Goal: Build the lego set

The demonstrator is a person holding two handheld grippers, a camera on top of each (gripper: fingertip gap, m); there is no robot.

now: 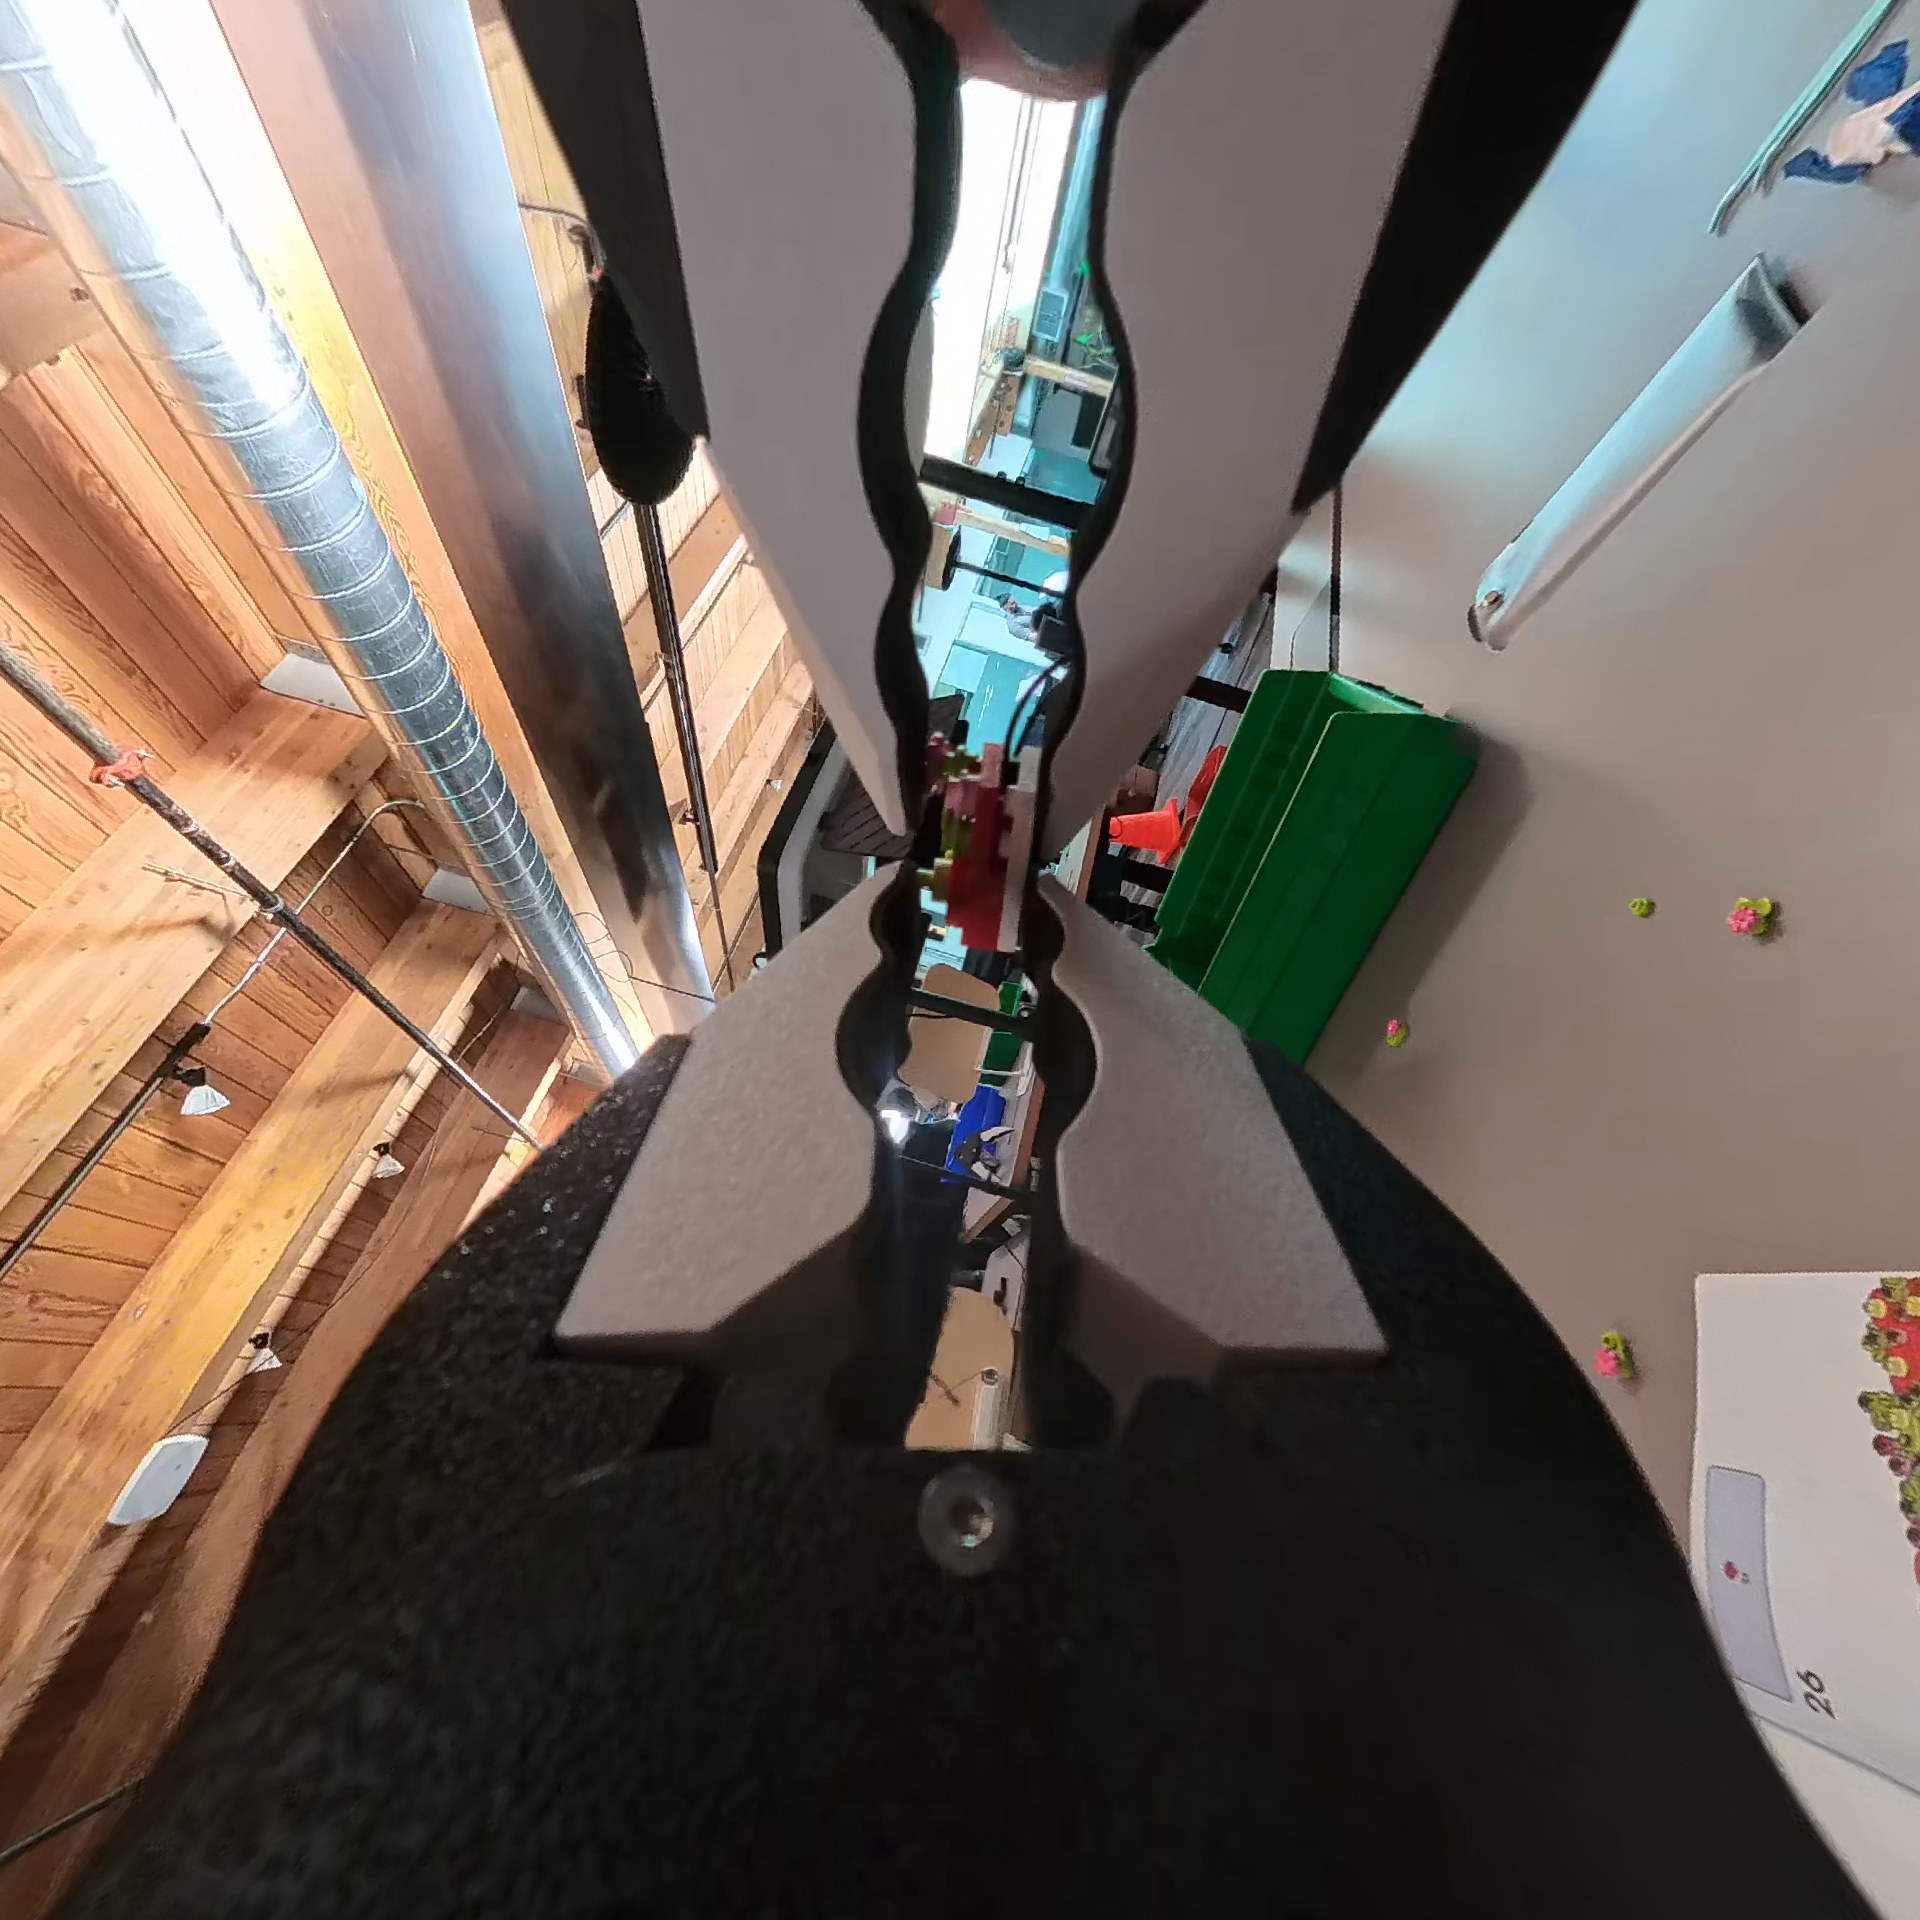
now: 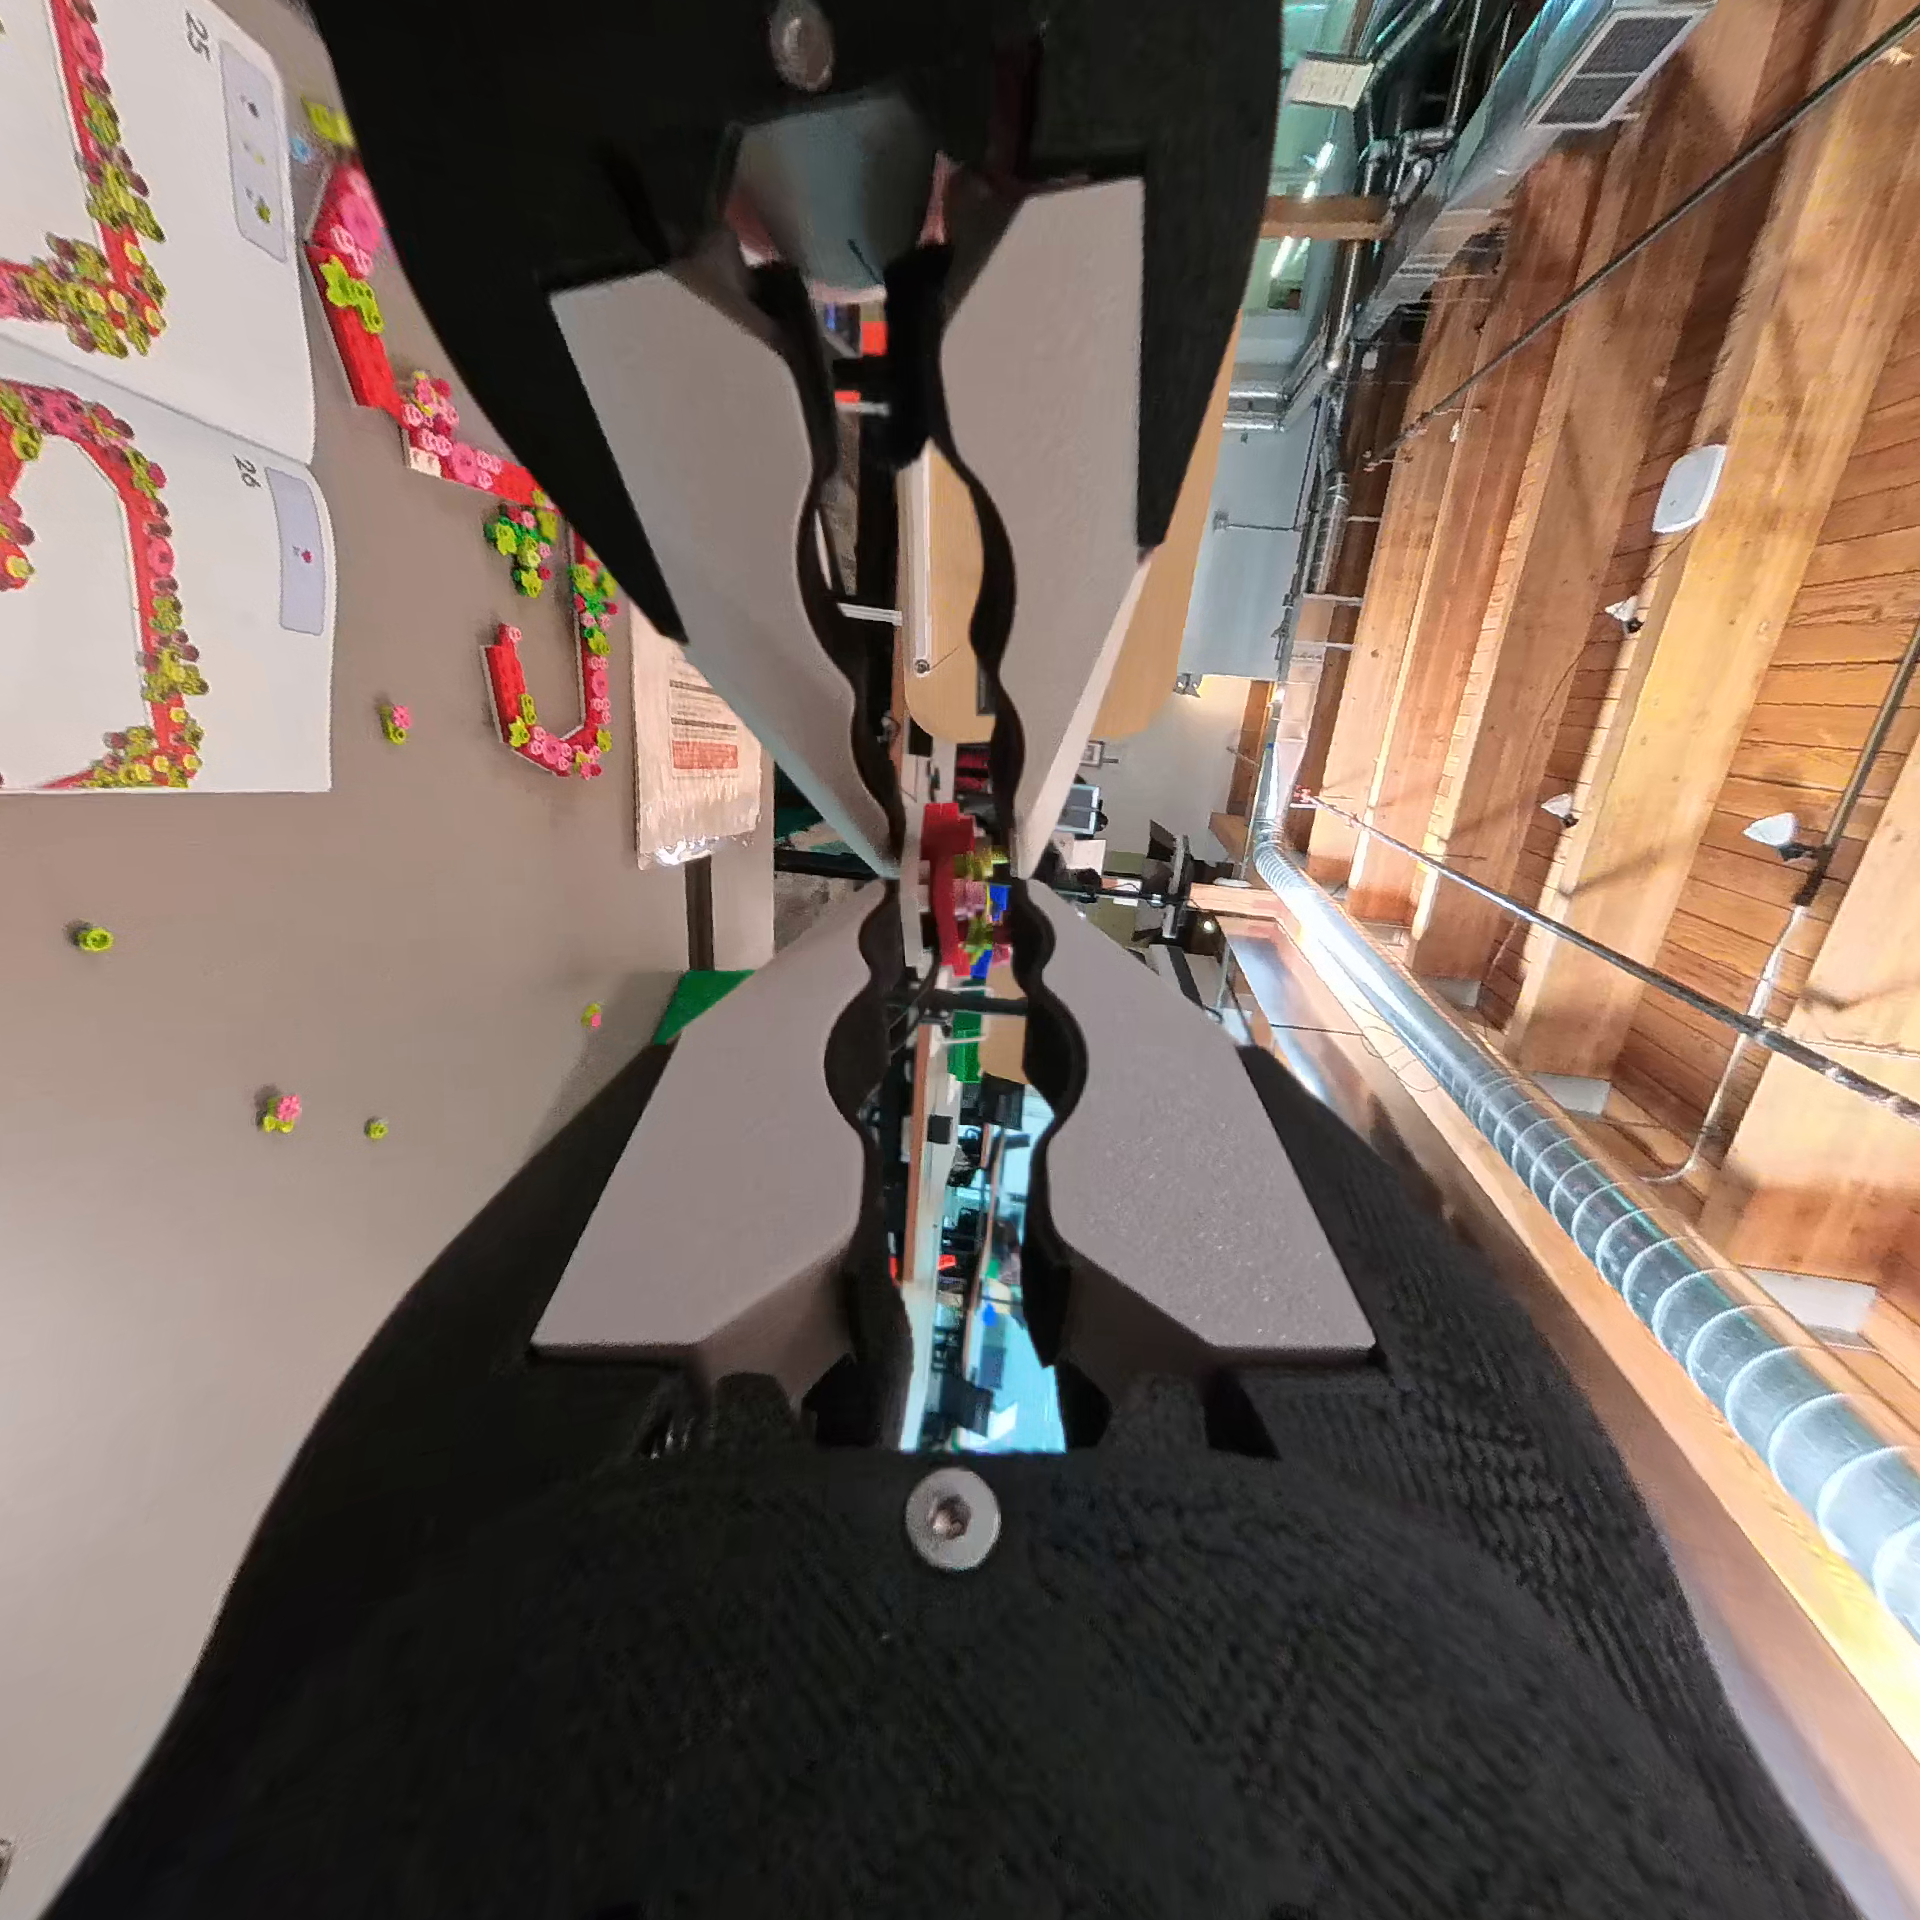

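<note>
Here both tongs point(image 1: 971, 883) point(image 2: 961, 894) pinch one knobbly red brick cluster point(image 1: 977, 862).

Both wrist cameras face each other, close, sharing table point(image 1: 1621, 790).

The two grippers meet tip to tip above the table point(image 2: 312, 1039), left gripper point(image 1: 971, 894) and right gripper point(image 2: 951, 904) each pinching the same lego piece point(image 1: 977, 862) between them. On the table lie the booklet point(image 2: 208, 623), lego sections point(image 2: 551, 686) beside it, scattered flower bits point(image 2: 281, 1112), and a bin point(image 1: 1309, 862) at the far edge.
</note>
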